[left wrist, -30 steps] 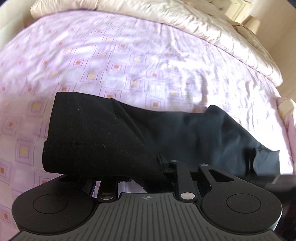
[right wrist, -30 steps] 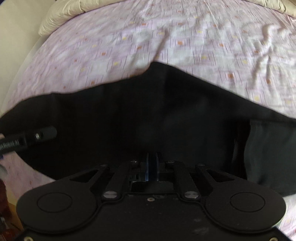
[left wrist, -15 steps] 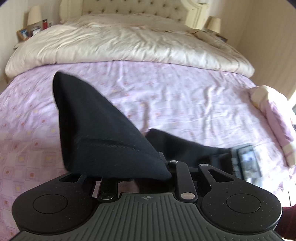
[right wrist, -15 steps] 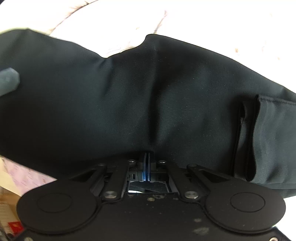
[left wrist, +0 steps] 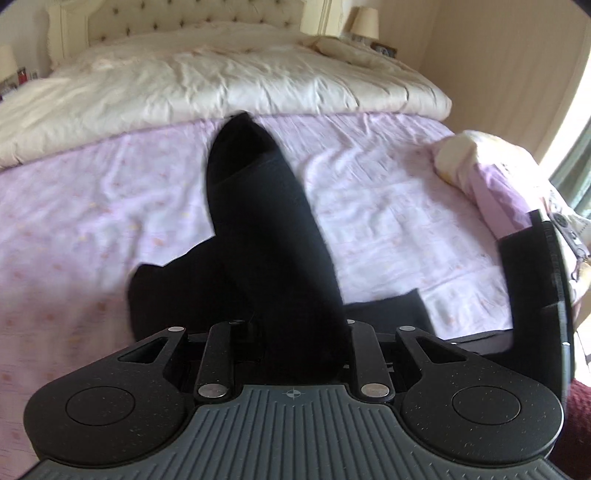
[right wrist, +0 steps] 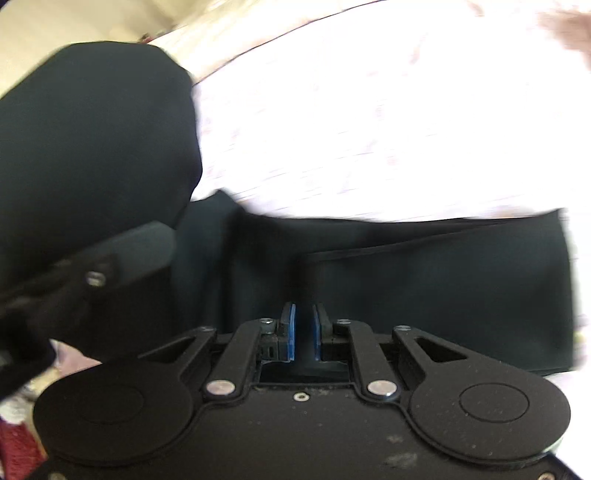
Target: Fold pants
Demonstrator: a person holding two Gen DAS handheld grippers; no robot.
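My left hand-held gripper (left wrist: 303, 350) is clamped on a thick fold of the black pants (left wrist: 266, 229); its pads are buried in cloth and I cannot see them. From that grip the fabric stands up as a tall tilted column toward the head of the bed. The rest of the garment lies flat on the lilac patterned bedsheet (left wrist: 388, 206), near the foot edge of the bed.

My right hand-held gripper (right wrist: 303, 338): jaws narrow and opening, blue pads (right wrist: 291, 332) apart, a slim gap between them. Black cloth lies just past the tips; the pads do not look pressed on it. In the right wrist view the pants (right wrist: 424, 288) spread to the right below the overexposed sheet, with a seam or pocket edge running across. The raised bundle bulges at upper left, and one finger of the left hand-held gripper (right wrist: 133, 251) crosses in front of it.

A cream duvet (left wrist: 221, 85) is bunched across the head end, below a tufted headboard (left wrist: 192, 18). A lamp (left wrist: 364, 24) stands at the far right corner. A lilac pillow (left wrist: 495, 173) sits at the right edge of the bed. The view is blurred.
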